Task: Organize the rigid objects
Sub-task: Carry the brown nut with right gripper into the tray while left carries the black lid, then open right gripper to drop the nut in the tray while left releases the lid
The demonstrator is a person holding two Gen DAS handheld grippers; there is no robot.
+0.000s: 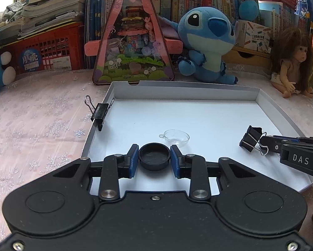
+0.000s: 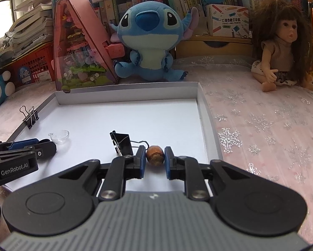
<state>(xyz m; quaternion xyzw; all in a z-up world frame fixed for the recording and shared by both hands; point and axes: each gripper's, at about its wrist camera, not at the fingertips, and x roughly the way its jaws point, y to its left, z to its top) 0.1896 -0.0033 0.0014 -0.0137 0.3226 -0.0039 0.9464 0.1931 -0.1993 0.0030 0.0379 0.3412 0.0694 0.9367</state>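
Cluttered desk, snowflake cloth, white tray point(image 1: 198, 92) in middle. Left claw point(image 1: 154, 156) clamped on black cap point(image 1: 154, 156) low over tray's near edge. Right claw point(image 2: 155, 156) clamped on brown nut point(image 2: 155, 155), beside loose binder clip point(image 2: 123, 144). Step: placing both items. Next likely: lower, release clear of clear cup point(image 1: 177, 138).

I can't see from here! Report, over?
Left gripper shut on black cap. Right gripper shut on nut. Binder clip beside nut, inside white tray.
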